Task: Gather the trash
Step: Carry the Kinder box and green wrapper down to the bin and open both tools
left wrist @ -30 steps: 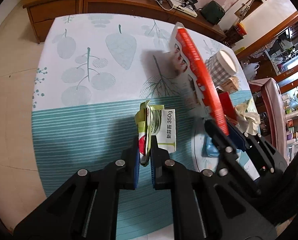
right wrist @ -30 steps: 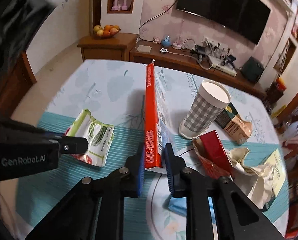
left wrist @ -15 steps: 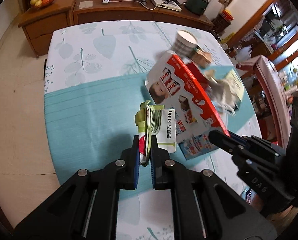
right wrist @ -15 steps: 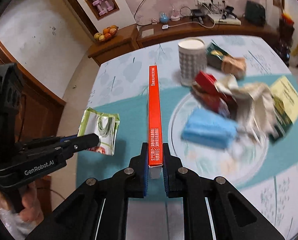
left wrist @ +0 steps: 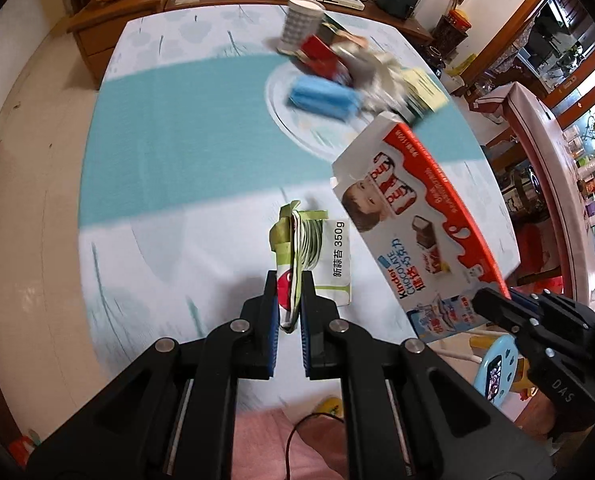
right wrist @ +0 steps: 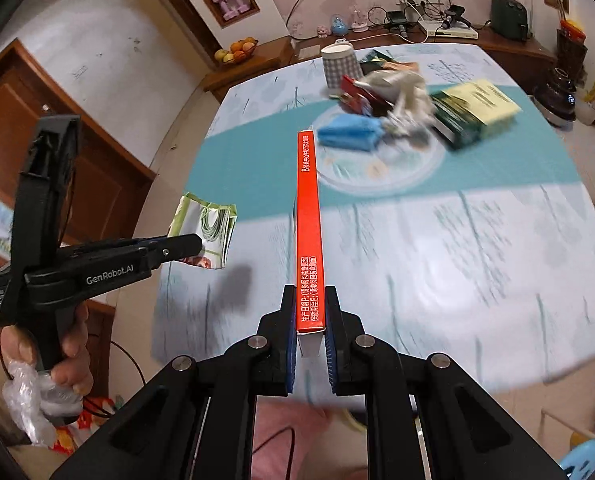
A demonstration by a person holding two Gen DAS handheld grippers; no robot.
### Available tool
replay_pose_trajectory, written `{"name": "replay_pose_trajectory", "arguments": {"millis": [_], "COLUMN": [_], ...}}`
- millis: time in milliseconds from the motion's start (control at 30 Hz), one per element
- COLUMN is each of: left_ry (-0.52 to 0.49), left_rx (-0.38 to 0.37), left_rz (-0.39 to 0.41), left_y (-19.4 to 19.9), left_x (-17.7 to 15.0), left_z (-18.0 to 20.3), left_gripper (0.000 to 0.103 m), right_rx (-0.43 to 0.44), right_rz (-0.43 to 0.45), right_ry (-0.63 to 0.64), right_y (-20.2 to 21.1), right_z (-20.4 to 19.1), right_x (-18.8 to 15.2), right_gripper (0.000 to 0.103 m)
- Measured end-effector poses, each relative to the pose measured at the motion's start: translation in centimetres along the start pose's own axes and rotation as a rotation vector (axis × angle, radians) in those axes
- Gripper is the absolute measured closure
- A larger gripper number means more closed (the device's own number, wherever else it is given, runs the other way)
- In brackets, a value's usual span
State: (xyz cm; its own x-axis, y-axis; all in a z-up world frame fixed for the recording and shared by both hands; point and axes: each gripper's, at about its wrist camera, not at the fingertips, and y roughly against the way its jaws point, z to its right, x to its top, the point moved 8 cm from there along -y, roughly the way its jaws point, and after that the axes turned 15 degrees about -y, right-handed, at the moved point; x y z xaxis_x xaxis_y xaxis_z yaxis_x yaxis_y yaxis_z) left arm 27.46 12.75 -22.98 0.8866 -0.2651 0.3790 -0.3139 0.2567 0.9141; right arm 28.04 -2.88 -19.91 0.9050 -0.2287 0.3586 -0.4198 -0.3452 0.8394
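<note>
My left gripper [left wrist: 288, 300] is shut on a crumpled green and white food wrapper [left wrist: 317, 252], held above the table's near edge. That wrapper [right wrist: 209, 232] also shows in the right wrist view, pinched by the left gripper [right wrist: 185, 246]. My right gripper [right wrist: 311, 320] is shut on a flat red and white chocolate box [right wrist: 309, 232], seen edge-on. In the left wrist view the box [left wrist: 421, 224] shows its printed face, with the right gripper [left wrist: 493, 304] at its lower corner. More trash lies far back on the table: a blue pack [right wrist: 349, 132], crumpled paper [right wrist: 401, 96] and a checked paper cup [right wrist: 339, 64].
The table [right wrist: 457, 248] wears a white and teal cloth. A yellow and dark green box [right wrist: 477, 112] and a red carton [right wrist: 357, 90] lie among the trash. A wooden sideboard [right wrist: 377, 42] with cables stands behind. A blue stool [left wrist: 497, 368] and a pink surface [left wrist: 281, 440] are below.
Both grippers pulled back from the table's middle toward its near edge and rose, carrying the wrapper and the chocolate box. The trash pile now lies farther away.
</note>
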Motion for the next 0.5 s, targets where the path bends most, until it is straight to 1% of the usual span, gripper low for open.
{"name": "replay_pose_trajectory", "arguments": {"millis": [167, 200, 267, 333, 367, 467, 500], "left_ry": [0.039, 0.048, 0.059, 0.054, 0.046, 0.007, -0.004], "left_rx": [0.024, 0.026, 0.026, 0.02, 0.02, 0.021, 0.015], "left_rz": [0.019, 0.022, 0.026, 0.028, 0.026, 0.002, -0.01], "left_y": [1.1, 1.2, 1.4, 1.3, 1.1, 0.4, 0.0], "left_x": [-5.8, -6.9, -9.0, -10.6, -11.3, -13.6, -14.4], "left_z": [6.0, 7.1, 9.5, 11.9, 13.1, 16.2, 17.2], "left_gripper": [0.097, 0.097, 0.097, 0.097, 0.097, 0.097, 0.097], "right_rx": [0.048, 0.052, 0.059, 0.063, 0.065, 0.066, 0.067], "right_rz": [0.025, 0.025, 0.025, 0.016, 0.009, -0.007, -0.012], "right_ry": [0.006, 0.007, 0.011, 0.004, -0.005, -0.037, -0.045], "right_y": [5.9, 6.3, 8.4, 9.5, 10.3, 11.8, 11.8], "right_z": [5.2, 5.8, 8.1, 9.6, 10.8, 13.5, 13.9], "right_x": [-6.5, -7.1, -9.9, -11.7, -13.3, -16.4, -16.9], "right_gripper": [0.092, 0.092, 0.092, 0.092, 0.092, 0.092, 0.092]}}
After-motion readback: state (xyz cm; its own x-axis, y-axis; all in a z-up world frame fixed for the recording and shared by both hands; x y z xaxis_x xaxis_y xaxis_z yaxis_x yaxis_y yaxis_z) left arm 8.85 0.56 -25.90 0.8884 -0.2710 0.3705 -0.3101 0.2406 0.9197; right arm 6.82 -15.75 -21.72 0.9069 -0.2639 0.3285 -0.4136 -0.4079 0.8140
